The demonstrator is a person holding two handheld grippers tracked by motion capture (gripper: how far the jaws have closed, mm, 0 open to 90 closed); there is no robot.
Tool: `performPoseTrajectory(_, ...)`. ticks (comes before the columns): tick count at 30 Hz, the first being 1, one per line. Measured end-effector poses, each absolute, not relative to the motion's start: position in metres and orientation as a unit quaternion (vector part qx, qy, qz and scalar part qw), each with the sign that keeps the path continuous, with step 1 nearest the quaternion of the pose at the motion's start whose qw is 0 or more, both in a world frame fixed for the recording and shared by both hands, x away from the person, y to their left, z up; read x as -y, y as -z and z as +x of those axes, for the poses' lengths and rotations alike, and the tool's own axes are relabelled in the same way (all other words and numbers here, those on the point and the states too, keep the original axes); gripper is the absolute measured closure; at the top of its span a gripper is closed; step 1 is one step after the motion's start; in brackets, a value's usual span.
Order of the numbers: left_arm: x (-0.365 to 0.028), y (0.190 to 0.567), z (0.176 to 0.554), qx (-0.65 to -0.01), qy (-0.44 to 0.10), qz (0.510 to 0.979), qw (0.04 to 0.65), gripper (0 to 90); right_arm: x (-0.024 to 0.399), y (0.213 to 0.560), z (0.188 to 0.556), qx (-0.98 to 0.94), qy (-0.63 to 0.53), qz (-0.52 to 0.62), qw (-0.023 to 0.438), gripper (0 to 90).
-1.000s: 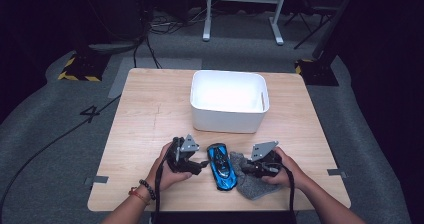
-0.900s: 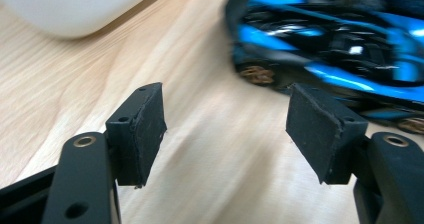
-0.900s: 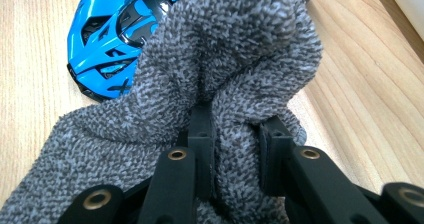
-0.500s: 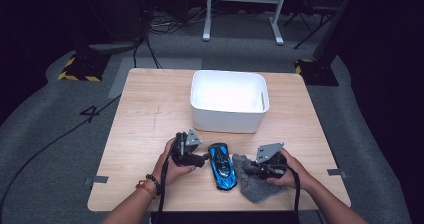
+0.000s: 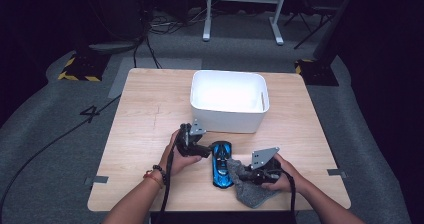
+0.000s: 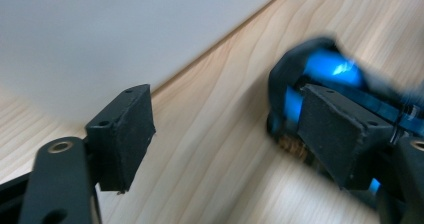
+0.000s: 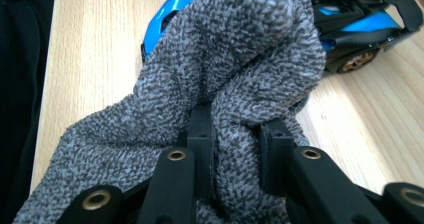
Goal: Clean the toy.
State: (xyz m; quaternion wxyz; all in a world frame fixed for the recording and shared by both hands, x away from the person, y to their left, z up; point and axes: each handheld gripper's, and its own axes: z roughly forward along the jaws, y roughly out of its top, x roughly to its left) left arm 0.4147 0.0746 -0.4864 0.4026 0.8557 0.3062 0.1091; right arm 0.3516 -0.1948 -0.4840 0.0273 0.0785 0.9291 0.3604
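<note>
Close to the bench's [image 5: 150,114] near edge, the right tool [image 5: 248,174] is clenched on a bunched grey cloth [image 5: 250,191], which lies against the blue toy car [image 5: 220,164]. On the car's other side the left tool [image 5: 204,151] has just been opening; its jaws stand apart, one seemingly against the car's end, though that view is blurred. Farther back, near the middle, sits the white tub [image 5: 229,104].

Bright lit table, dark surroundings, motion-blurred left gripper view
</note>
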Motion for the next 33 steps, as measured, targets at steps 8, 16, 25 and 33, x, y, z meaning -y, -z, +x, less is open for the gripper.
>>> performPoseTrajectory(8,-0.058,0.486,0.418,-0.297,-0.129,0.855,0.406,23.3,0.181,0.483,0.346,-0.932,-0.354,0.070,0.043,74.3)
performPoseTrajectory(16,-0.075,0.477,0.374,-0.301,-0.120,0.859,0.396,19.3,0.193,0.481,0.353,-0.929,-0.355,0.087,0.055,74.9)
performPoseTrajectory(25,-0.057,0.480,0.324,-0.336,-0.106,0.854,0.383,17.0,0.226,0.476,0.381,-0.922,-0.338,0.154,0.110,75.2)
performPoseTrajectory(33,-0.030,0.492,0.309,-0.374,-0.116,0.848,0.356,10.3,0.223,0.479,0.382,-0.925,-0.332,0.150,0.109,75.1)
